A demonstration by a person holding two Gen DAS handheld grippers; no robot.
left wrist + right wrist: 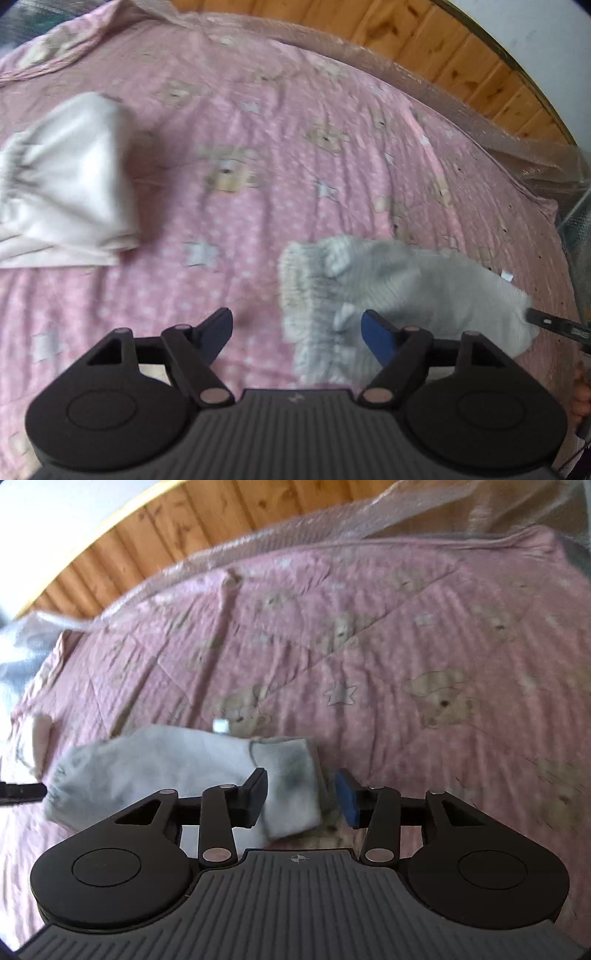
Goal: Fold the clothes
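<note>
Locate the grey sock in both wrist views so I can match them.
Left wrist: grey sock sits lower right on the pink bedsheet, its ribbed cuff just ahead of the open left gripper.
Right wrist: grey sock lies lower left to centre, its near end between the open jaws of the right gripper.
Shared landmark: the wooden wall panel behind the bed.

Open pink bedspread between white garment and grey sock; wooden wall panelling bounds far edge.
</note>
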